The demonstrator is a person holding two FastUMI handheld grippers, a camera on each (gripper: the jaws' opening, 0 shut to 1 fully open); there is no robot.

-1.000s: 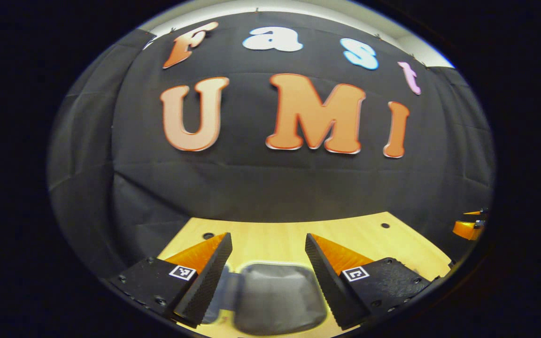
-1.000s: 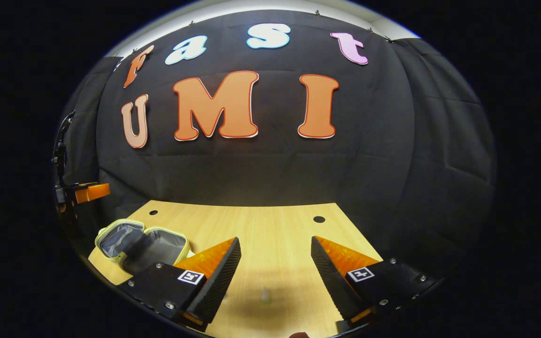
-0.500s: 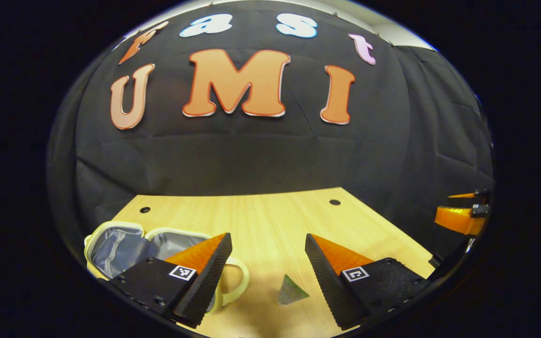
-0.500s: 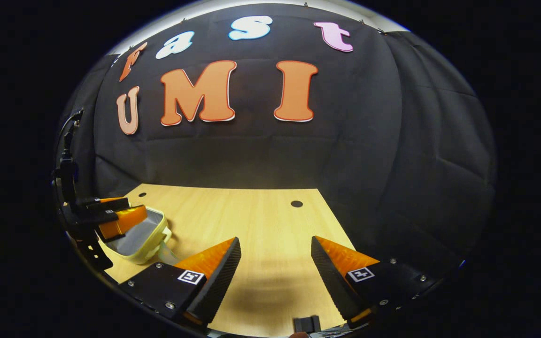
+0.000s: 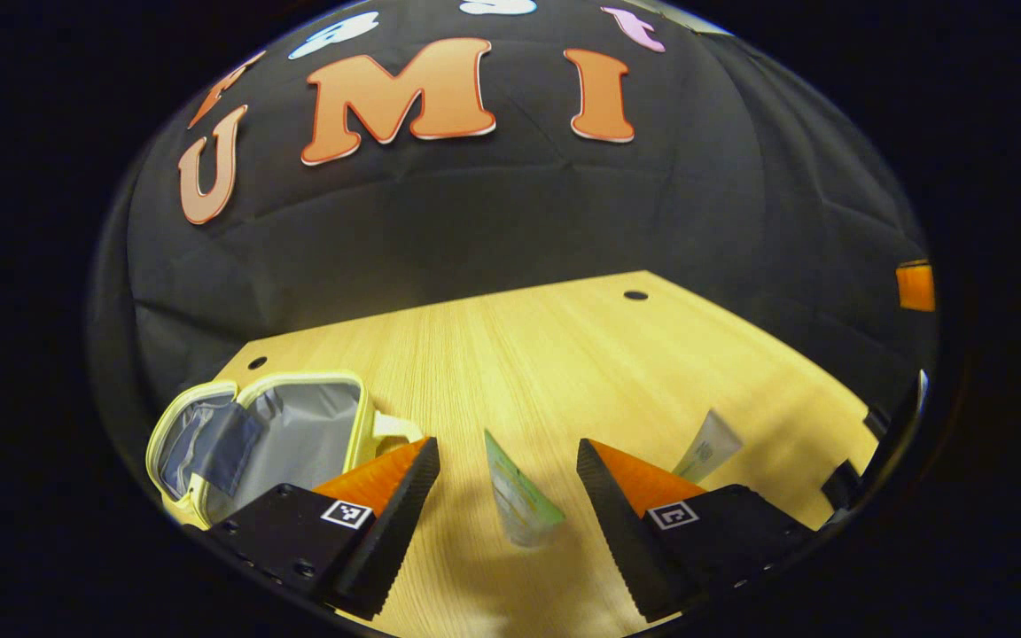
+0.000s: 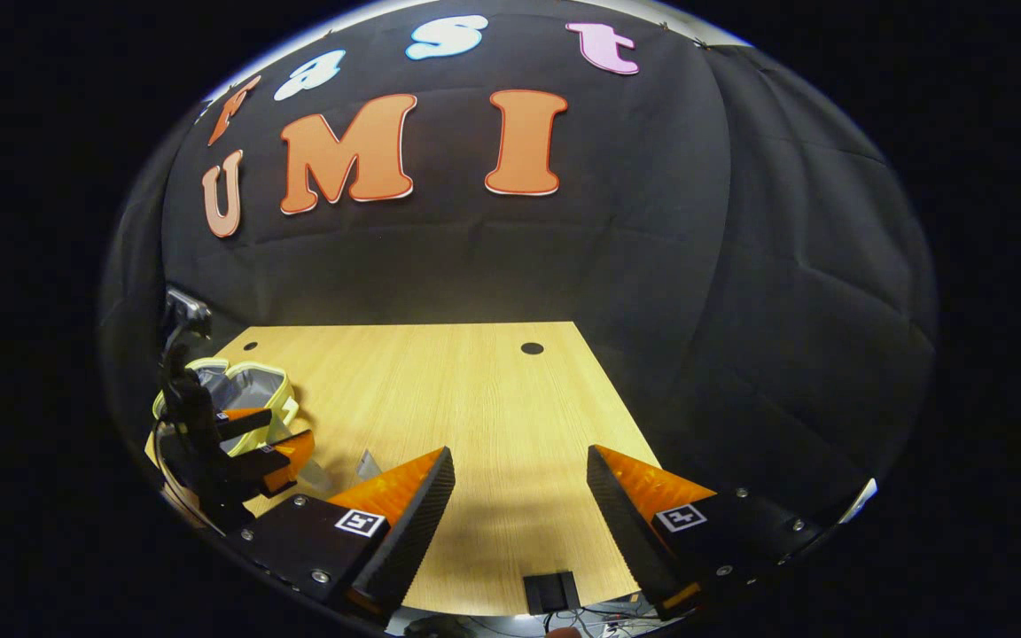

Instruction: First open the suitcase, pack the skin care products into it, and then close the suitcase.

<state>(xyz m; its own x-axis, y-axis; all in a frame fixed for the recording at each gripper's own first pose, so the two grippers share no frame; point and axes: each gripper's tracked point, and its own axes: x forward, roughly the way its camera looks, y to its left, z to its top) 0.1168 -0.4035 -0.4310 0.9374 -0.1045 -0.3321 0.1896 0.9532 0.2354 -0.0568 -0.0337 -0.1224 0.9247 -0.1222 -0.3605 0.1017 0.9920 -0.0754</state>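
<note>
Swinging right and tilting down since a second ago, the left gripper (image 5: 508, 483) now hangs with jaws wide and empty over a green tube (image 5: 519, 501) lying on the table (image 5: 564, 354). Beyond its right finger lies a white tube (image 5: 710, 446). The case (image 5: 262, 434) sits open, nothing packed inside. The right gripper (image 6: 519, 501) hovers wide and empty. Packing and closing remain.

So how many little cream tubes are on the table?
2. One tube lies on the table between the left gripper's open fingers; the other tube lies further right. More could hide behind the fingers.
</note>
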